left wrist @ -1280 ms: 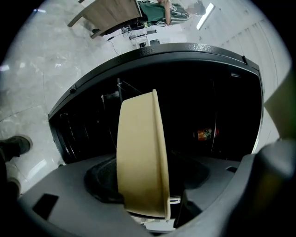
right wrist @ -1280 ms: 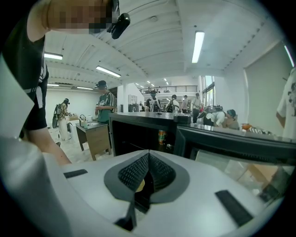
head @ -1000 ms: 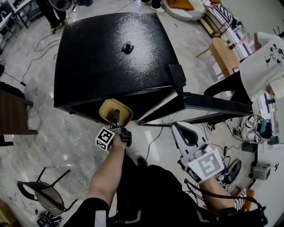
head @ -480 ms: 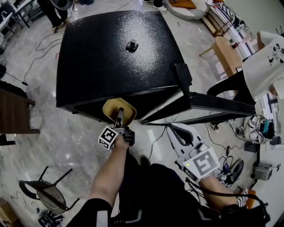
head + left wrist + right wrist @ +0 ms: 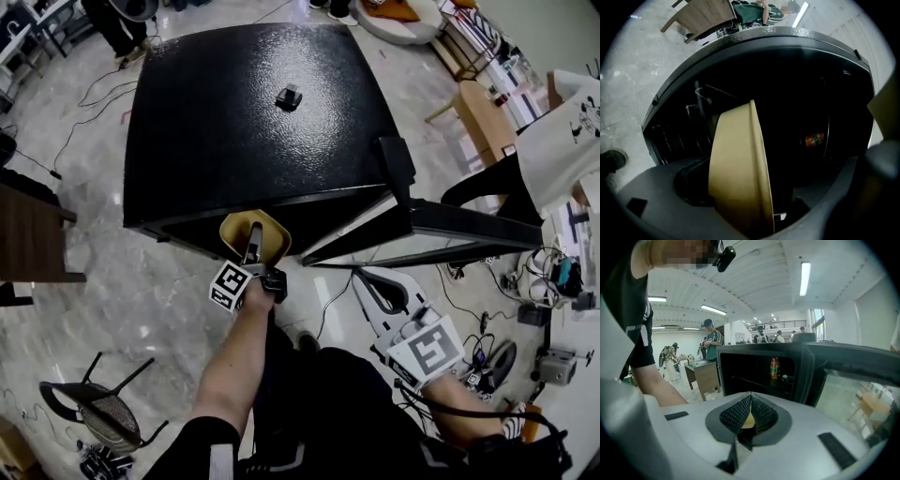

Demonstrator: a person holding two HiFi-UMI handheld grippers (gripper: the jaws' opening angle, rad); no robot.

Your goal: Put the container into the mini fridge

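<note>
The tan container [image 5: 255, 234] stands on edge at the open front of the mini fridge [image 5: 253, 112], its upper part tucked just under the fridge's top front edge in the head view. In the left gripper view it sits at the mouth of the dark interior with its rim turned to the right. It lies between the jaws of the left gripper [image 5: 255, 261], which are opening. One jaw sits close against the container's base side. The other stands clear of the rim, so nothing squeezes it.

Deeper inside the fridge, an orange-labelled bottle [image 5: 774, 367] stands near the door side. The fridge door [image 5: 450, 225] is swung wide open to the fridge's right. On the fridge's black top, near the middle, lies a small dark object [image 5: 289, 96].

In front of the fridge, below the open door, the right gripper [image 5: 367, 281] points toward the opening with its jaws closed together, gripping nothing.

The fridge stands on a pale marble floor [image 5: 141, 300]. A black chair [image 5: 94, 408] lies off the fridge's front left corner, well apart.
</note>
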